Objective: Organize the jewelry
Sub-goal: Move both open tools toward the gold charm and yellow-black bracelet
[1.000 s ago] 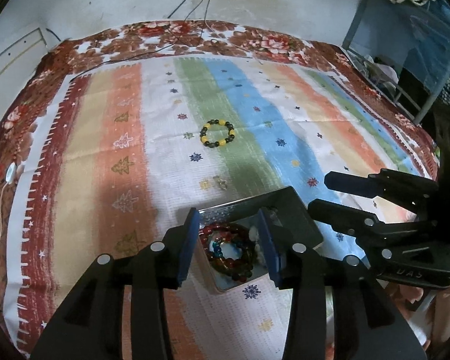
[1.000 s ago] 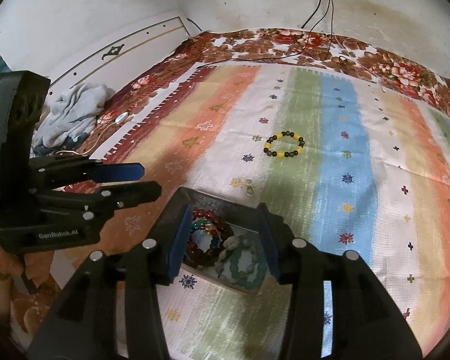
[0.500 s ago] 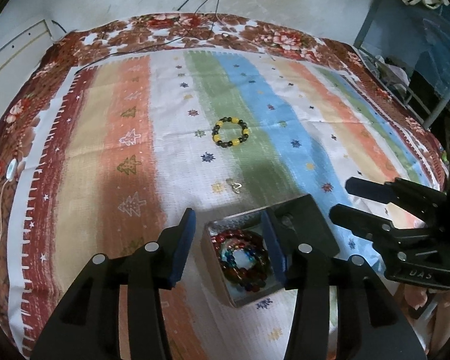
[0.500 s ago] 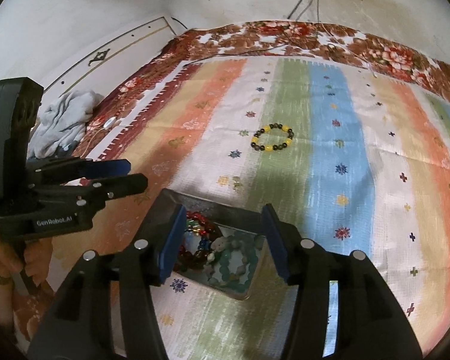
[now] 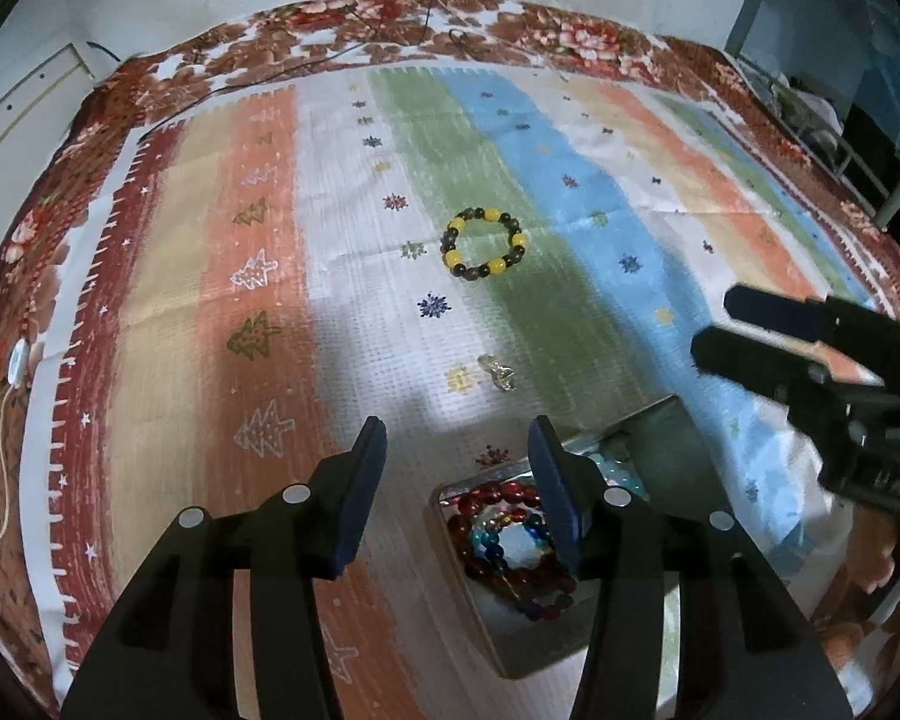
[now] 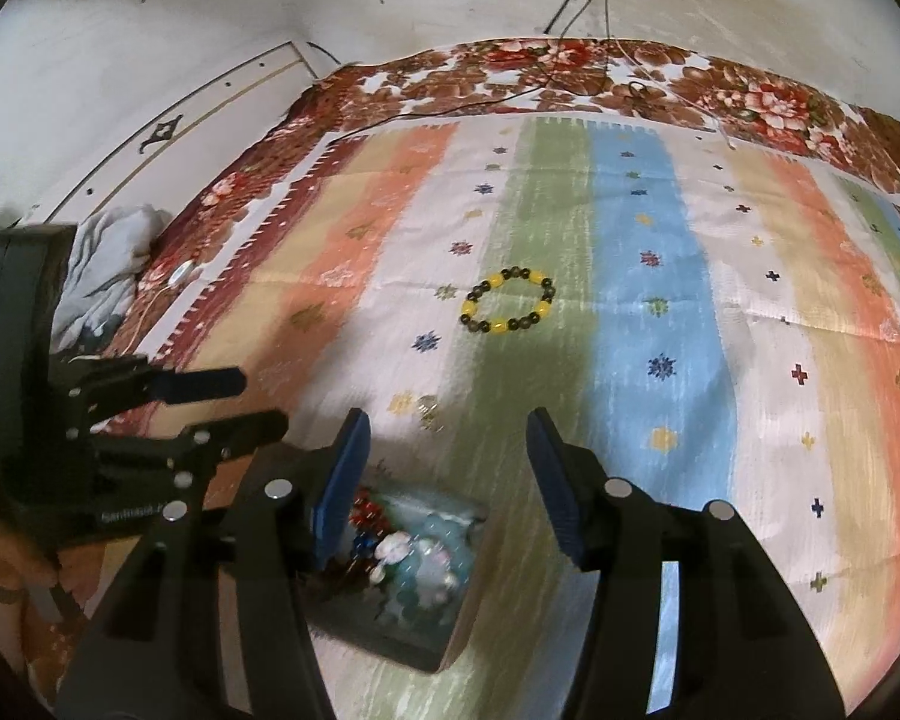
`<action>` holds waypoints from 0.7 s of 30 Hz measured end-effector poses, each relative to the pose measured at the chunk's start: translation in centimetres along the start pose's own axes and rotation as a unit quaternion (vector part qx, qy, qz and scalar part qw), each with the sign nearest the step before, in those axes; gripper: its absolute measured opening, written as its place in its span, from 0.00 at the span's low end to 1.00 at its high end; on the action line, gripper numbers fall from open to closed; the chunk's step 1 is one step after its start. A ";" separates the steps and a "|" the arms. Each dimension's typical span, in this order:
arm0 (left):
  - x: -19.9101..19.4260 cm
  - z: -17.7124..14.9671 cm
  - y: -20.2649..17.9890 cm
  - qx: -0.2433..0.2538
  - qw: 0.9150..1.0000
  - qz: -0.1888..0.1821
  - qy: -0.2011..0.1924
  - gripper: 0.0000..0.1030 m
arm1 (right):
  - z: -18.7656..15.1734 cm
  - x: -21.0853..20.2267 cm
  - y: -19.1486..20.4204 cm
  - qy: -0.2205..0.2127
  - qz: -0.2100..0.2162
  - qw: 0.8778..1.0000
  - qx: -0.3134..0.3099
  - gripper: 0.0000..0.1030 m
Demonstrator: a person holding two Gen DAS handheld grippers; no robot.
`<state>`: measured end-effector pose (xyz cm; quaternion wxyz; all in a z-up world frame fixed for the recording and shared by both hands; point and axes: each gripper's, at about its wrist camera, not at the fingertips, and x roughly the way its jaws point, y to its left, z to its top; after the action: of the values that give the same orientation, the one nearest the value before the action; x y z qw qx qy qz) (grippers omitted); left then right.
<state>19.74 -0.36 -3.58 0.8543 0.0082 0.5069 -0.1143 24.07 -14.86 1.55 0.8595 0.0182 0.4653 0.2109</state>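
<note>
Plainly, scene: a bed covered by a striped blanket (image 5: pixel 210 276) with a floral border; both views look along it.
Left hand-held gripper (image 5: pixel 456 462): jaws spread wide, nothing between them; it hovers over the blanket at 6 o'clock in its own view and shows at 9 o'clock in the right wrist view (image 6: pixel 234 402).
Right hand-held gripper (image 6: pixel 444 450): released too, blue pads well apart and holding nothing; in the left wrist view (image 5: pixel 726 330) it enters from 3 o'clock, its body cut off by the frame edge.
Yellow-and-dark bead bracelet (image 5: pixel 484 242): lying flat on the green stripe at 12 o'clock of both grippers, well apart from them (image 6: pixel 506 300).
Small pendant (image 5: pixel 498 373): a pale glinting piece between bracelet and tin; too small and blurred to name (image 6: pixel 429 407).
Metal tin (image 5: pixel 450 546): open, at 5 o'clock in the left wrist view, holding red and multicoloured bead bracelets; its right side is hidden behind the left gripper's finger.
Tin in right wrist view (image 6: pixel 456 612): blurred, pale green and white beads visible, left part hidden by a finger.
Grey cloth (image 6: pixel 108 264): bunched beside the bed at 9 o'clock, partly hidden.
</note>
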 end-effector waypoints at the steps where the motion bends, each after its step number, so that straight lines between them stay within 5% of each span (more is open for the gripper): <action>1: 0.2 0.1 0.0 0.002 1.000 0.002 0.002 0.48 | 0.2 0.2 -0.2 0.001 -0.001 1.000 0.003 0.54; 21: 5.3 2.7 -0.4 0.015 0.998 -0.002 0.054 0.54 | 2.9 4.5 -2.8 0.030 -0.001 0.999 0.025 0.54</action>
<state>24.44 -2.07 -6.80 0.8256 0.0262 0.5501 -0.1229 29.53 -15.20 -1.00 0.8449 0.0330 0.4956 0.1987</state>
